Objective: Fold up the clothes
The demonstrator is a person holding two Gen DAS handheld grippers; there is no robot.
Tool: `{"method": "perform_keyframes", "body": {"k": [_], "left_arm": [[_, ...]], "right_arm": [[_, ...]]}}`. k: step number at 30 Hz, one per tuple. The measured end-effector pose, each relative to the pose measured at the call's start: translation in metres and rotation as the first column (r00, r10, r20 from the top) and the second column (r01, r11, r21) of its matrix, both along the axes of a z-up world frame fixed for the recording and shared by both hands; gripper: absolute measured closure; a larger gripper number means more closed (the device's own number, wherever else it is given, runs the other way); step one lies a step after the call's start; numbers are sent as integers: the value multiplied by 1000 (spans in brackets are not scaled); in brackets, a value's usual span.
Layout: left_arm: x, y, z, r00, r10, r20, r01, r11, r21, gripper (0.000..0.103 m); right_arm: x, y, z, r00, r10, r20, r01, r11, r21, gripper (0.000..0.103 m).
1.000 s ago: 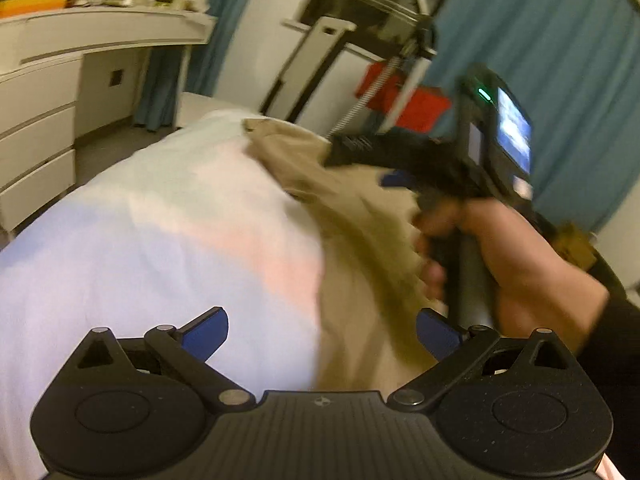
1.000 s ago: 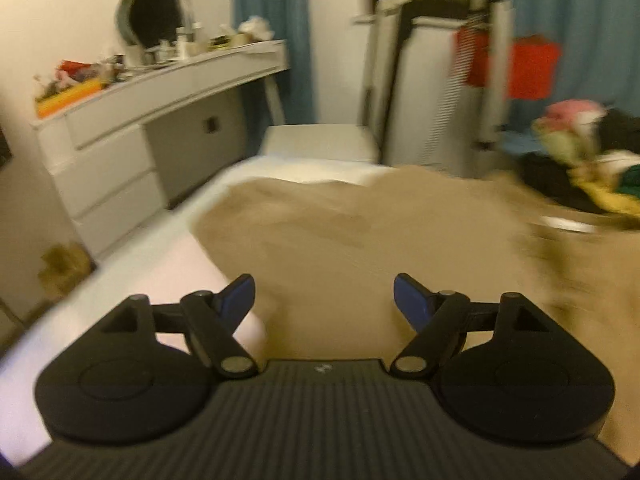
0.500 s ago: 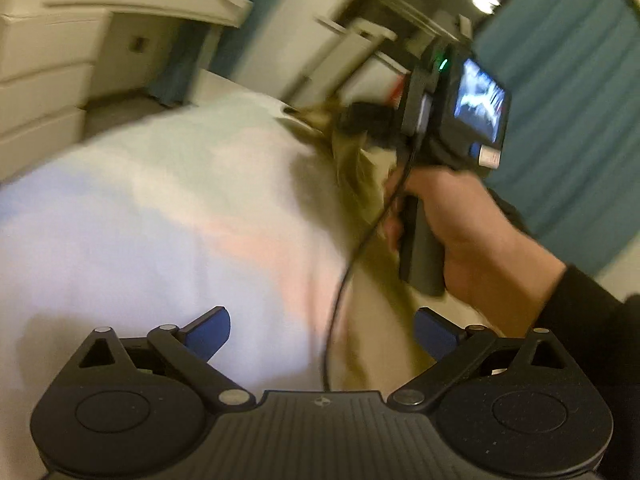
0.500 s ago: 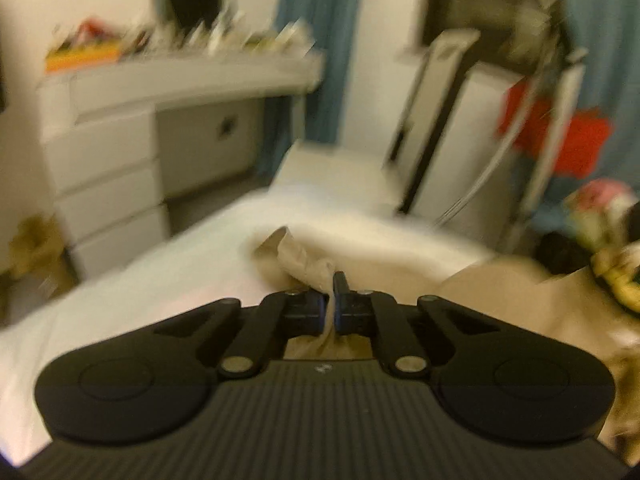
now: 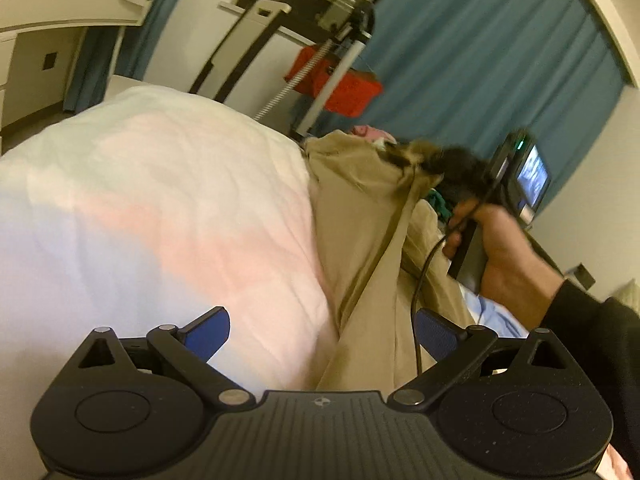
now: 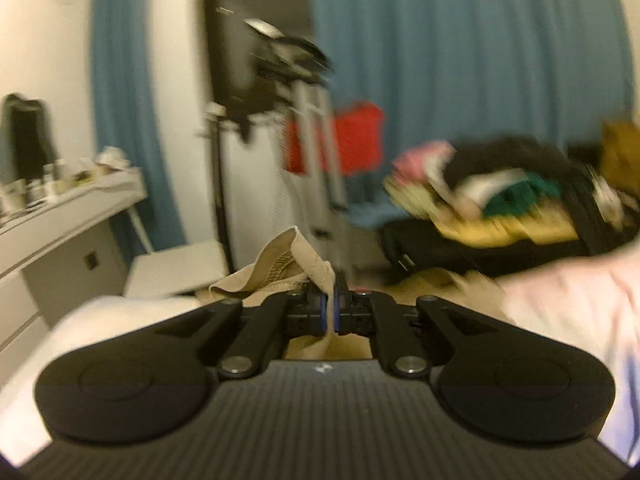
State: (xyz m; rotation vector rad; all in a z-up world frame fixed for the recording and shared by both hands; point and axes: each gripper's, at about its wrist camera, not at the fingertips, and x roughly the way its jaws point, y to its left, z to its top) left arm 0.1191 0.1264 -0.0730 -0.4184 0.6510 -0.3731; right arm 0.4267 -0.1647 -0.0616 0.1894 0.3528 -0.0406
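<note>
White dresser [image 6: 60, 216] far left of the fingers, teal curtains [image 5: 480, 60] behind. Pale bed cover [image 5: 160, 200] ahead of the left gripper [image 5: 322, 328], fingers spread wide, empty. Tan garment [image 5: 360, 216] lies just right of centre between them. Right gripper [image 6: 330, 308] clamped on its edge, lifted. Clothes pile [image 6: 500, 196] beyond right finger.
</note>
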Motion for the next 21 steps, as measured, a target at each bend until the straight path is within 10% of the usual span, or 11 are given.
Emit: {"method": "perform_keyframes", "body": {"k": [8, 10, 12, 21], "left_arm": [[21, -32, -20, 998, -63, 2, 62, 993, 100, 3], [25, -36, -22, 998, -63, -9, 64, 993, 99, 3], [40, -36, -22, 998, -58, -8, 59, 993, 98, 4], [26, -43, -4, 996, -69, 64, 63, 994, 85, 4]], "right_arm": [[17, -31, -63, 990, 23, -139, -6, 993, 121, 87], [19, -28, -64, 983, 51, -177, -34, 995, 99, 36], [4, -27, -58, 985, 40, -165, -25, 995, 93, 12], [-123, -17, -4, 993, 36, -114, -27, 996, 80, 15]]}}
